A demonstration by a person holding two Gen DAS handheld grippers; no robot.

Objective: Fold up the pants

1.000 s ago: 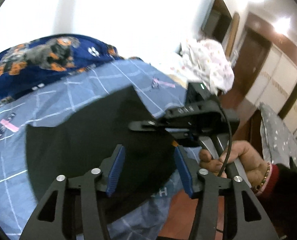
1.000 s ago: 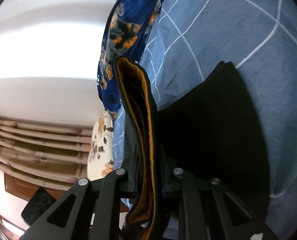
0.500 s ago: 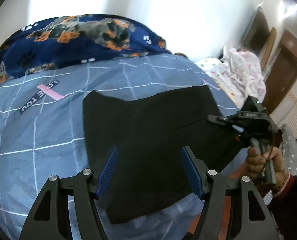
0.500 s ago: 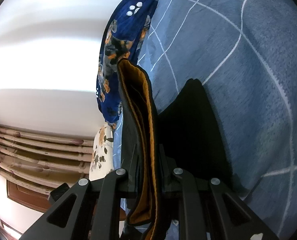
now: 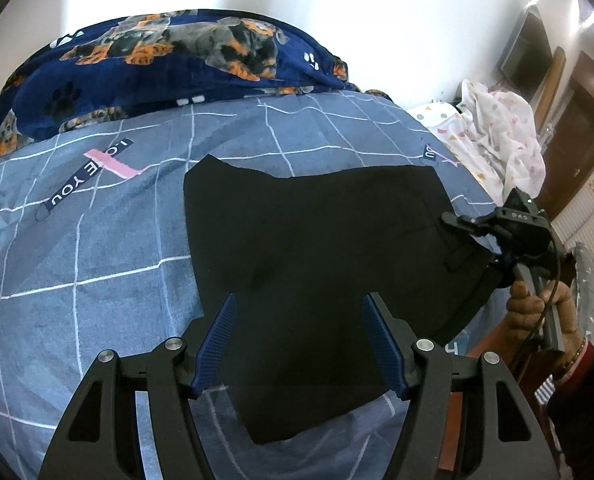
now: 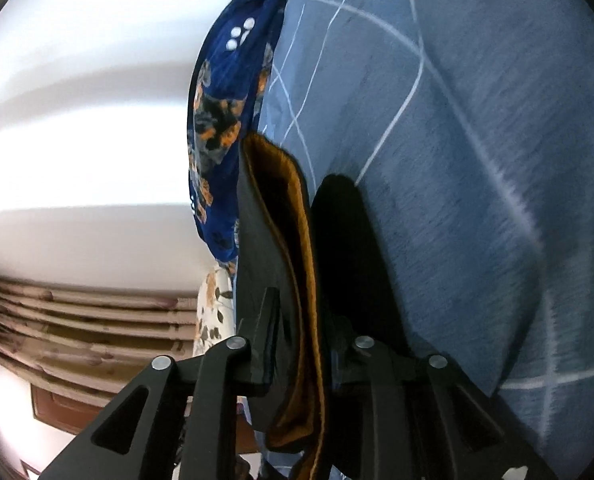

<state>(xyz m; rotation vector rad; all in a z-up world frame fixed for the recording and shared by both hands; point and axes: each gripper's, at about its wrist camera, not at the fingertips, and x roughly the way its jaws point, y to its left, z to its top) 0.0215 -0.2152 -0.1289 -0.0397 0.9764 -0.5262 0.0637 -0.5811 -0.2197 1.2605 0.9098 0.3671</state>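
The black pants [image 5: 317, 240] lie folded and flat on the blue checked bedsheet [image 5: 97, 260]. My left gripper [image 5: 299, 298] hovers over their near half, open, with nothing between its blue pads [image 5: 217, 340]. At the pants' right edge, a hand [image 5: 537, 300] holds my right gripper [image 5: 463, 222]. In the right wrist view, the orange-lined waistband [image 6: 297, 240] stands on edge between the fingers of the right gripper [image 6: 303, 312]. Its jaws are opening, and the cloth still fills the gap between them.
A dark blue dog-print blanket [image 5: 157, 64] is bunched along the far side of the bed. White patterned cloth [image 5: 501, 132] is heaped at the far right corner. The bed's edge runs just right of the pants. Pink curtains [image 6: 77, 312] hang beyond it.
The left gripper has swung left and down over the pants, and its jaws stand wider. The right gripper has sunk toward the sheet, and its jaws have parted slightly around the waistband.
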